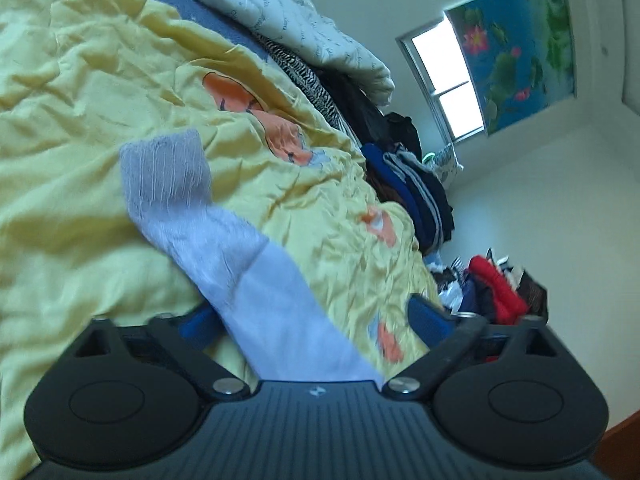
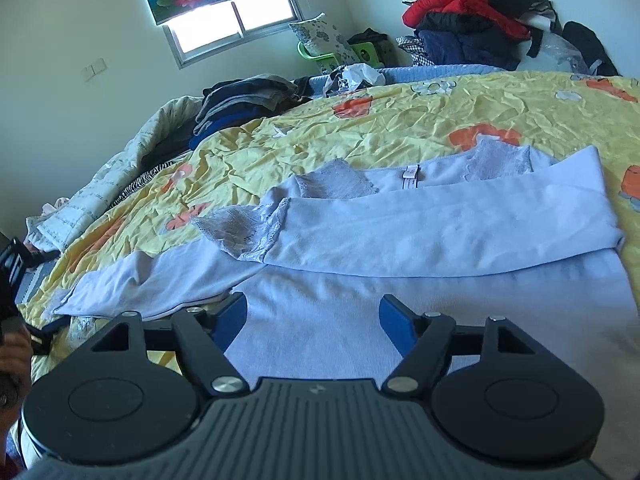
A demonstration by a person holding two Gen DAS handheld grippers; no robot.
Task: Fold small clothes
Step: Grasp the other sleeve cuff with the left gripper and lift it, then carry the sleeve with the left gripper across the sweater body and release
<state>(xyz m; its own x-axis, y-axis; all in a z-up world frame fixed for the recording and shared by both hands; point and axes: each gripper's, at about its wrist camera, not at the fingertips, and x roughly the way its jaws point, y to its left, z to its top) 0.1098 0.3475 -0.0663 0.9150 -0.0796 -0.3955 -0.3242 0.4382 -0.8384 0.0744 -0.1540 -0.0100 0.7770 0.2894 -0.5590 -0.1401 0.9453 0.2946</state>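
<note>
A pale lavender long-sleeved top (image 2: 420, 292) with lace trim lies flat on the yellow flowered bedsheet (image 2: 380, 128). One sleeve (image 2: 440, 228) is folded across the body; the other sleeve (image 2: 160, 276) stretches out to the left. My right gripper (image 2: 314, 318) is open, hovering low over the top's body. In the left wrist view my left gripper (image 1: 316, 320) is open, its blue fingers either side of the outstretched sleeve (image 1: 256, 264), whose lace cuff (image 1: 166, 172) points away. The sleeve runs between the fingers without being pinched.
A white quilt (image 1: 304, 28) and folded dark clothes (image 2: 244, 100) lie along the bed's far side. A heap of red and dark clothes (image 2: 472, 20) sits by the wall. A window (image 2: 236, 24) is behind.
</note>
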